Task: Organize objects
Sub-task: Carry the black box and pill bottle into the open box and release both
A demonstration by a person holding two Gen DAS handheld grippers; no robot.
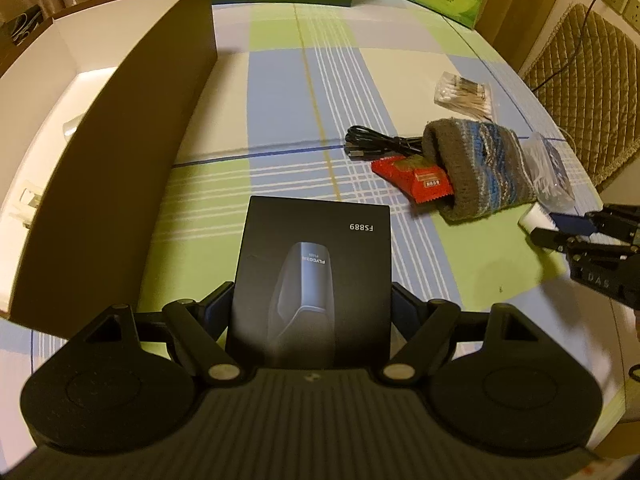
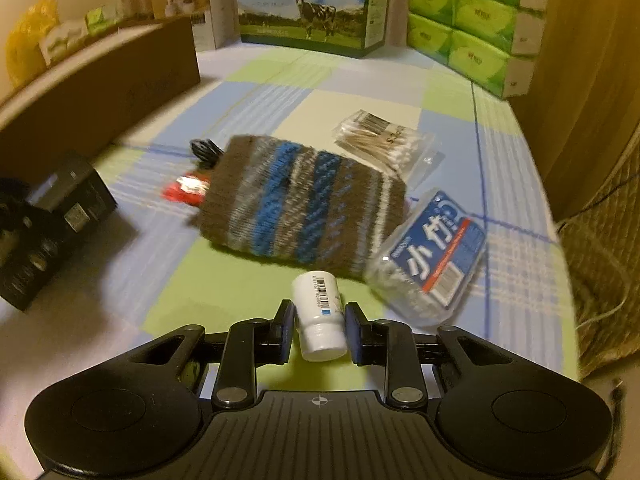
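My left gripper [image 1: 312, 300] is shut on a black shaver box [image 1: 316, 264] marked FS889, held just above the table beside the open brown cardboard box [image 1: 120, 152]. My right gripper [image 2: 320, 330] is shut on a small white bottle [image 2: 320, 312] lying on the table; the gripper also shows in the left wrist view [image 1: 568, 232]. Beyond it lie a knitted brown and blue pouch [image 2: 304, 204], a red snack packet [image 1: 416, 180], a black cable [image 1: 380, 146], a bag of cotton swabs [image 2: 380, 140] and a blue-labelled floss pick bag [image 2: 432, 260].
The plaid tablecloth [image 1: 280, 112] covers the table. A milk carton box [image 2: 308, 4] and green tissue packs [image 2: 472, 20] stand at the back. The cardboard box holds small white items [image 1: 72, 124]. A quilted chair [image 1: 588, 88] stands at the right edge.
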